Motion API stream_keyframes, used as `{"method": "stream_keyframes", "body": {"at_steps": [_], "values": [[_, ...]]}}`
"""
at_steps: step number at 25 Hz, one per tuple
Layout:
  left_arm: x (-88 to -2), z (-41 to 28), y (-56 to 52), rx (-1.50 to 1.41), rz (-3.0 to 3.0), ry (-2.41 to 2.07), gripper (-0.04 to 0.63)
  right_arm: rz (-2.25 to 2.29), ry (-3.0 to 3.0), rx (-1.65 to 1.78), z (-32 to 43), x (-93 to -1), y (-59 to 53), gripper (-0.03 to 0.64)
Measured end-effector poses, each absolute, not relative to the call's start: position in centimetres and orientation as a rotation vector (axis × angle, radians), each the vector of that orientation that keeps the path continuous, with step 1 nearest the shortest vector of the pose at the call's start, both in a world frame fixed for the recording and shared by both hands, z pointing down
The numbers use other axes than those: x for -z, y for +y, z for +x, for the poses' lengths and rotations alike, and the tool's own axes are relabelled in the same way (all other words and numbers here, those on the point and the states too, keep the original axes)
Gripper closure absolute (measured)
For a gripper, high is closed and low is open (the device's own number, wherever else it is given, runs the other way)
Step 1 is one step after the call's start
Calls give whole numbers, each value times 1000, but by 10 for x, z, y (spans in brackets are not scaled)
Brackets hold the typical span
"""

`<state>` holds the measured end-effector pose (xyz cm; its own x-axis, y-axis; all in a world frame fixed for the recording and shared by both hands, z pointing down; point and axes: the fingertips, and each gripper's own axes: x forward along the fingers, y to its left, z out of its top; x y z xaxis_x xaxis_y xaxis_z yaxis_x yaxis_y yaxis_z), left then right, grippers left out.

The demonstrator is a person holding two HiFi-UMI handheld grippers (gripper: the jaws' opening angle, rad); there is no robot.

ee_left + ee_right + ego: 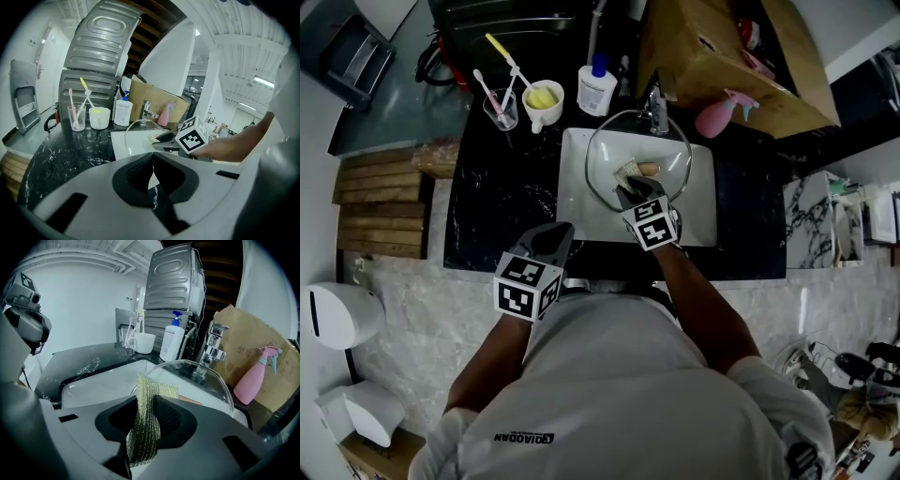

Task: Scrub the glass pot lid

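Note:
The glass pot lid stands tilted in the white sink, leaning back toward the tap. My right gripper is over the sink just in front of the lid, shut on a yellow-green mesh scrubbing cloth. The cloth's top edge reaches up toward the lid's glass. My left gripper hangs at the sink's front left corner over the black counter, jaws shut and holding nothing.
On the black marble counter stand a glass with toothbrushes, a white cup and a soap pump bottle. A pink spray bottle and a cardboard box are at the back right.

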<state>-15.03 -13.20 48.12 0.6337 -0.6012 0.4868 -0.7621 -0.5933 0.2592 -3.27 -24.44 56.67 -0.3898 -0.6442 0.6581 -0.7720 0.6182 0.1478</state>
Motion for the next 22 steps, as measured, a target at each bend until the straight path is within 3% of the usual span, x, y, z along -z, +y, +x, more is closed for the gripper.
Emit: {"method": "stream_keyframes", "body": {"at_steps": [7,11,22], "values": [[-481,-147,-131,-489,2409,-1075,580,1083,-2180,-251,-40,-562,-239,488],[-483,-140,-133,-488,2412,-1067,580,1073,-2203,-264,-36,-560,-235,522],[-478,-95,-155,-481,2446,-1032,580,1107,-2269,-232,14,-523,-228,522]]}}
